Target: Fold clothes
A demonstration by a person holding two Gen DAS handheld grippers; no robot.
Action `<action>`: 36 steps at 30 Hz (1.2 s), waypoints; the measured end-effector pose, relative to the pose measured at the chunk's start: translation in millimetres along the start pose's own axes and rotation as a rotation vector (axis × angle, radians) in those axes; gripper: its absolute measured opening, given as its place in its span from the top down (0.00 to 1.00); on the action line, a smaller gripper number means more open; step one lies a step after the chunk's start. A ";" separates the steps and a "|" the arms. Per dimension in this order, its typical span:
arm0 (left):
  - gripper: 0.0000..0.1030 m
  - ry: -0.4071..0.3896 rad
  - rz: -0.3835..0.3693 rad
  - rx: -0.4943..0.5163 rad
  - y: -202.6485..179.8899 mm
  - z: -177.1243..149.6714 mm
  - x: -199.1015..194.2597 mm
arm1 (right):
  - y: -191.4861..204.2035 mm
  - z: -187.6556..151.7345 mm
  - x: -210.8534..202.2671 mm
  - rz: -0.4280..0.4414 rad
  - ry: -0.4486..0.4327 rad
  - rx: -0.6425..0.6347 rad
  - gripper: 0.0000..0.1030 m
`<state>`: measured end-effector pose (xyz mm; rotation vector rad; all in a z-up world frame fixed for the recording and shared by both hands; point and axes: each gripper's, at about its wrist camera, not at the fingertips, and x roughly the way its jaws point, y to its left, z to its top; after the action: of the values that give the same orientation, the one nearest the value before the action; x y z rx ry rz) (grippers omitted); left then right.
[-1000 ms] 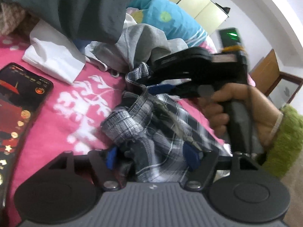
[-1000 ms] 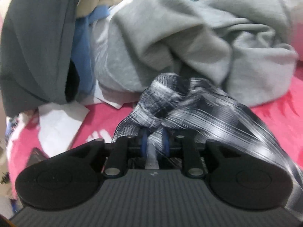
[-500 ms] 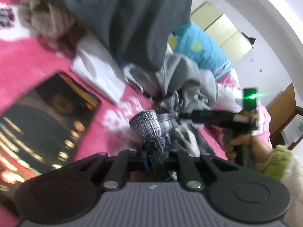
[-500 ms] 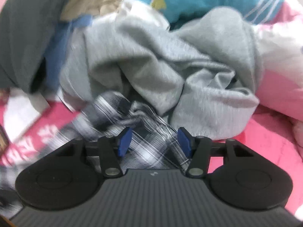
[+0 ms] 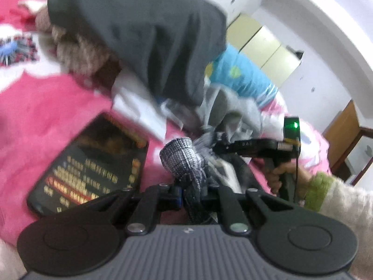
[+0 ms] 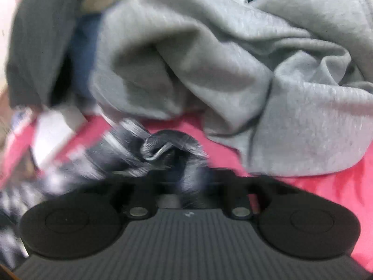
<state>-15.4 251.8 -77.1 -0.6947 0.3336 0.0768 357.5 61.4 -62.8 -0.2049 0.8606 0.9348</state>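
A black-and-white plaid garment is bunched up above the pink blanket. My left gripper is shut on it and the cloth bulges out just ahead of the fingers. In the right wrist view the same plaid cloth is pinched in my right gripper, which is shut on it; the frame is blurred. The right gripper also shows in the left wrist view, to the right of the bundle, held by a hand in a green cuff.
A phone with a lit screen lies on the pink blanket at the left. A pile of clothes lies behind: a dark grey garment, a light grey sweatshirt, white cloth and a blue pillow.
My right gripper, open half a second ago, has shut on the plaid cloth again. My left gripper shut on the cloth and has lifted it. Both views shifted.
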 end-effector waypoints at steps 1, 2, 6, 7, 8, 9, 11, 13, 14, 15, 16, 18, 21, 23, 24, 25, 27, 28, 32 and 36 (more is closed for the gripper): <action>0.89 -0.021 0.020 0.020 -1.4 0.6 -1.6 | 3.9 3.4 -2.9 0.006 -0.035 -0.007 0.93; 0.89 -0.041 0.041 0.040 -2.8 1.2 -3.1 | 7.8 6.7 -5.8 0.011 -0.070 -0.013 0.93; 0.89 -0.055 0.079 0.102 -8.4 -0.3 -2.9 | 16.7 16.1 7.7 -0.013 -0.095 -0.062 0.93; 0.89 -0.046 0.076 0.114 -10.2 -1.2 -1.9 | 17.0 17.4 18.2 -0.032 -0.069 -0.080 0.92; 0.89 -0.038 0.074 0.122 -11.5 -2.0 -0.8 | 16.9 13.8 26.9 -0.058 -0.046 -0.092 0.92; 0.88 -0.028 0.077 0.125 -11.7 -2.3 0.6 | 16.7 9.6 35.4 -0.084 -0.022 -0.102 0.90; 0.87 -0.014 0.099 0.125 -9.9 -2.8 2.3 | 15.5 8.2 29.9 -0.106 -0.041 -0.081 0.88; 0.84 -0.005 0.116 0.105 -5.9 -2.0 3.5 | 14.2 7.2 23.1 -0.126 -0.064 -0.057 0.73; 0.83 -0.010 0.119 0.097 -4.5 -1.6 3.0 | 13.5 6.6 19.6 -0.136 -0.075 -0.045 0.73; 0.78 -0.021 0.125 0.098 -4.5 -2.3 2.0 | 12.9 6.1 16.2 -0.146 -0.087 -0.033 0.72; 0.73 -0.037 0.130 0.105 -5.8 -3.0 -0.5 | 12.2 5.6 12.8 -0.156 -0.098 -0.021 0.67; 0.64 -0.083 0.137 0.132 -10.5 -4.6 -6.9 | 11.4 5.3 -5.9 -0.191 -0.148 0.028 0.56; 0.53 -0.144 0.154 0.172 -17.4 -5.7 -15.3 | 7.8 -2.4 -46.6 -0.200 -0.250 0.157 0.53; 0.51 -0.182 0.153 0.184 -20.7 -6.2 -21.2 | 5.0 -12.5 -76.0 -0.187 -0.313 0.258 0.53; 0.49 -0.197 0.148 0.188 -21.9 -6.3 -23.6 | 4.8 -23.5 -93.3 -0.181 -0.341 0.306 0.53; 0.48 -0.213 0.144 0.192 -23.3 -6.3 -26.0 | 4.9 -35.1 -110.9 -0.174 -0.368 0.353 0.53; 0.47 -0.239 0.132 0.204 -27.2 -7.5 -29.9 | 6.0 -62.1 -147.2 -0.166 -0.420 0.442 0.53; 0.46 -0.250 0.123 0.210 -29.1 -8.2 -31.5 | 11.2 -79.2 -164.2 -0.175 -0.446 0.474 0.53; 0.43 -0.291 0.083 0.243 -37.5 -12.4 -37.4 | 40.0 -159.1 -237.4 -0.252 -0.522 0.586 0.53; 0.37 -0.310 0.037 0.310 -50.3 -21.1 -40.3 | 66.6 -242.4 -300.5 -0.376 -0.552 0.721 0.53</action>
<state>-50.2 201.2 -48.2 -0.3611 0.0568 0.1626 80.8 -206.8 8.4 0.4842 0.5648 0.2596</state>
